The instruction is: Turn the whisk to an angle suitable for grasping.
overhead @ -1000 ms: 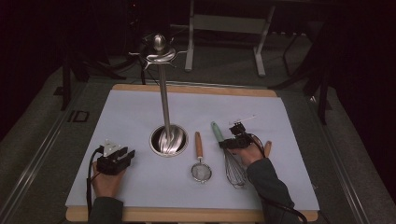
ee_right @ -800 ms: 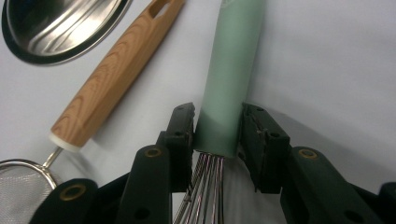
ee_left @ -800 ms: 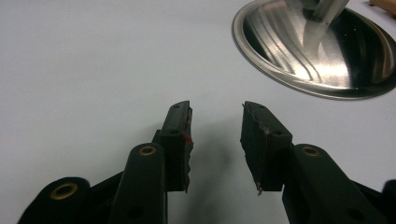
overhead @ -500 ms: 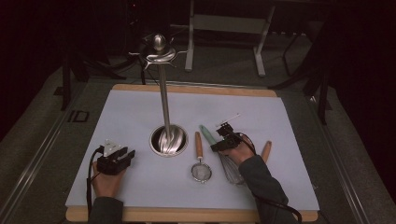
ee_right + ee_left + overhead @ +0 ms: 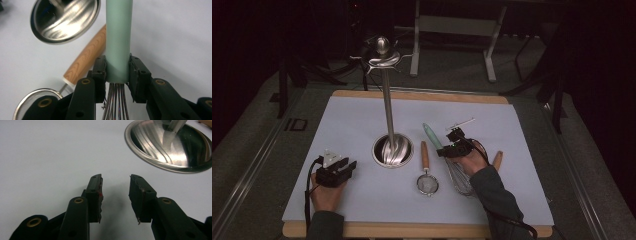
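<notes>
looks like a lab or recording studio setup, not a real kitchen. kitchen stuff sits on a white sheet [image 5: 352, 125] over a wooden board [image 5: 422, 95], on a grey carpeted platform [image 5: 257, 150]. dark room all around, with metal stand legs [image 5: 452, 30] and loose cables [image 5: 327, 72] behind.

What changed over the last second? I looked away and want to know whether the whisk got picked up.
The right gripper shifted left along the mint-green-handled wire whisk; its fingers have just been closing and now clamp the handle by the wires. The left gripper, the steel utensil stand and the wooden-handled mesh strainer stayed put.
</notes>
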Motion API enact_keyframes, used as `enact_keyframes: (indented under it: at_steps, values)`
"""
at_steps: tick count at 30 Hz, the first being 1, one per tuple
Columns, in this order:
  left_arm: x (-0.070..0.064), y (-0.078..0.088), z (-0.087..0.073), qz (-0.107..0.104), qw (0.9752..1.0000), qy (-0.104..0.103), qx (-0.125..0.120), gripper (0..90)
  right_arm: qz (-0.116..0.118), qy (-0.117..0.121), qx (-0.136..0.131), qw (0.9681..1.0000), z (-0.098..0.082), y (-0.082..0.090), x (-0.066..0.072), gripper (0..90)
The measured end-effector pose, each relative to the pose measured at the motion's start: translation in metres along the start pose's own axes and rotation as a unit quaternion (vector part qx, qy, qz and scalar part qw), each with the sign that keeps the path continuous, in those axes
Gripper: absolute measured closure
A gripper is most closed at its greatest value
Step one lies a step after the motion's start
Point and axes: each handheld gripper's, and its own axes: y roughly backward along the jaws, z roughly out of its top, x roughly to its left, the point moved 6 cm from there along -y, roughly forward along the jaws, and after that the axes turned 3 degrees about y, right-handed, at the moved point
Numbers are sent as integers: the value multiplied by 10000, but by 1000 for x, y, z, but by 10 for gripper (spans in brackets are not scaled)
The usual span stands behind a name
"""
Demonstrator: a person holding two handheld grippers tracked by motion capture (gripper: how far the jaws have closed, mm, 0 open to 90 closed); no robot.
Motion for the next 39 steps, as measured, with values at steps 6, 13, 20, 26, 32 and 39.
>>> enact_keyframes:
  at_steps: [6, 13, 20, 26, 32, 39]
  values:
    - [0, 0, 0, -5, 10000, 3, -2, 630, 0, 87, -267, 9996, 7, 15, 4, 697]
    - [0, 0, 0, 1, 10000, -1, 0, 631, 72, 202, -550, 9983, 13, 30, 9, 697]
    - [0, 0, 0, 6, 10000, 0, -1, 631, 102, 278, -705, 9971, 15, 40, 13, 697]
    - [0, 0, 0, 9, 10000, -12, -1, 630, 125, 332, -813, 9961, 17, 48, 16, 697]
    - [0, 0, 0, 16, 10000, -13, 1, 630, 137, 416, -901, 9950, 19, 55, 20, 697]
    - [0, 0, 0, 15, 10000, -4, -6, 630, 173, 401, -967, 9944, 19, 59, 21, 697]
